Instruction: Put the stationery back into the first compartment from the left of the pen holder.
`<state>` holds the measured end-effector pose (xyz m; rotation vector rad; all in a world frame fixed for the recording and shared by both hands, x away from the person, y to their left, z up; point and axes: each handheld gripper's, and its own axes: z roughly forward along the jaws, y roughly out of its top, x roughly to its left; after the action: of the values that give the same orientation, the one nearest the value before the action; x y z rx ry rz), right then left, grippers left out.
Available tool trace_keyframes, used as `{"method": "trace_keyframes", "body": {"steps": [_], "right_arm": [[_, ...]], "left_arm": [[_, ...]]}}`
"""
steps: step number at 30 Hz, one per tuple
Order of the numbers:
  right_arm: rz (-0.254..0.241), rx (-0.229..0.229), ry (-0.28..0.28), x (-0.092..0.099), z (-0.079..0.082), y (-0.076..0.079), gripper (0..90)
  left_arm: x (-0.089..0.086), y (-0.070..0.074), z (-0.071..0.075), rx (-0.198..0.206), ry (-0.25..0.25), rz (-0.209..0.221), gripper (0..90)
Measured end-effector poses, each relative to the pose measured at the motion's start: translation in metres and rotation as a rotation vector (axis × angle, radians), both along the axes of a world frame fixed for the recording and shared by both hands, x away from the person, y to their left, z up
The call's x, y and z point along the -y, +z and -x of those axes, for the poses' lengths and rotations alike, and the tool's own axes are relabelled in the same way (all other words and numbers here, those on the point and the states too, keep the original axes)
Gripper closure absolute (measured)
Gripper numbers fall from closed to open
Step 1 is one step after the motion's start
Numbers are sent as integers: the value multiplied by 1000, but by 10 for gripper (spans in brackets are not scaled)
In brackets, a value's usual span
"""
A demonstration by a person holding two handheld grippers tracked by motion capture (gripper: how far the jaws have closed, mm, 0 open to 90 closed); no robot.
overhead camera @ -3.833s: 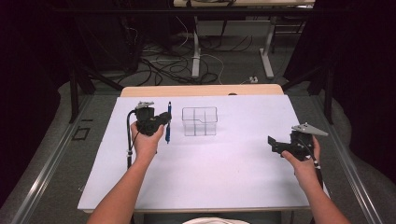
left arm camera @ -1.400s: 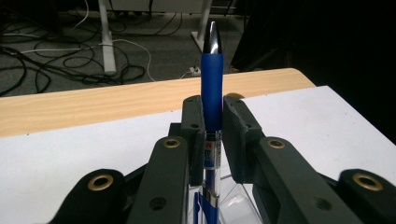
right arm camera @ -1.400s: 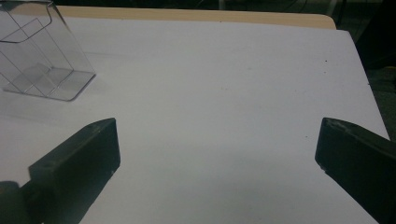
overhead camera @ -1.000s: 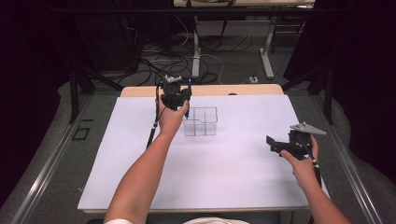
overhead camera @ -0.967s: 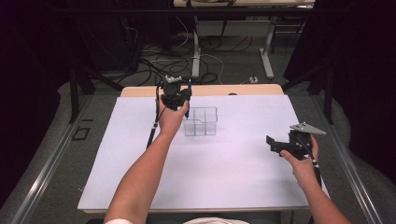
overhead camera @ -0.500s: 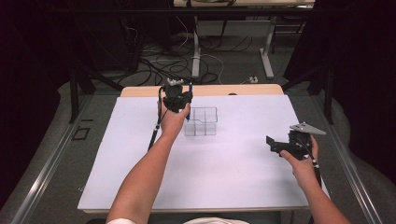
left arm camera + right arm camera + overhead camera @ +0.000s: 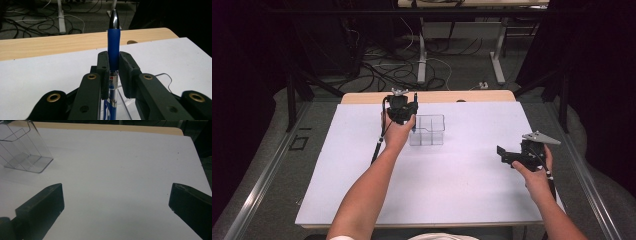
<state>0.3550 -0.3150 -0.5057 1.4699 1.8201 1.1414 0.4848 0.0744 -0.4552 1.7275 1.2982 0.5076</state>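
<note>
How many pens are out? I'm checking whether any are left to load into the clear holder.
1: the blue pen, held upright in the left hand-held gripper, over the clear holder at the table's far side. The holder's walls might hide others.

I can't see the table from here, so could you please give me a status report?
Left gripper shut on blue pen, upright over clear organizer. Right gripper open, idle. Nothing in the way.

dim room, evenly lit white table (image 7: 462, 190), soft shadows, slightly blurred gripper views.
</note>
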Motion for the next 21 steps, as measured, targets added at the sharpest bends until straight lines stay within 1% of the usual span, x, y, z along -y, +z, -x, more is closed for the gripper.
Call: {"method": "trace_keyframes", "body": {"steps": [1, 2, 4, 5, 7, 9, 11, 14, 15, 16, 17, 18, 20, 21], "right_arm": [[5, 3, 3, 0, 0, 0, 0], [-1, -1, 0, 0, 0, 0, 0], [4, 1, 0, 0, 0, 0, 0], [4, 2, 0, 0, 0, 0, 0], [4, 1, 0, 0, 0, 0, 0], [1, -4, -2, 0, 0, 0, 0], [3, -5, -3, 0, 0, 0, 0], [6, 5, 1, 1, 0, 0, 0], [1, 2, 0, 0, 0, 0, 0], [-2, 0, -3, 0, 0, 0, 0], [-2, -1, -4, 0, 0, 0, 0], [-2, 9, -15, 0, 0, 0, 0], [-1, 8, -13, 0, 0, 0, 0], [-1, 9, -14, 0, 0, 0, 0]], "left_arm": [[0, 0, 0, -5, -2, -1, 789], [0, -1, 0, -10, -5, -3, 789], [0, -3, 1, -7, -1, 4, 788], [-1, -3, 1, -10, -5, -4, 787], [-1, -3, 1, -10, -7, 4, 775], [-3, -1, 2, -20, -14, 10, 758], [-4, 0, 4, -19, -24, 20, 724], [-7, 4, 7, -13, -39, 38, 667], [-9, 6, 8, -21, -45, 47, 649], [-10, 7, 9, -20, -51, 50, 630], [-12, 9, 10, -12, -53, 57, 614], [-14, 10, 11, -5, -57, 62, 593], [-17, 13, 14, 0, -67, 76, 548], [-18, 14, 15, 5, -74, 75, 527]]}}
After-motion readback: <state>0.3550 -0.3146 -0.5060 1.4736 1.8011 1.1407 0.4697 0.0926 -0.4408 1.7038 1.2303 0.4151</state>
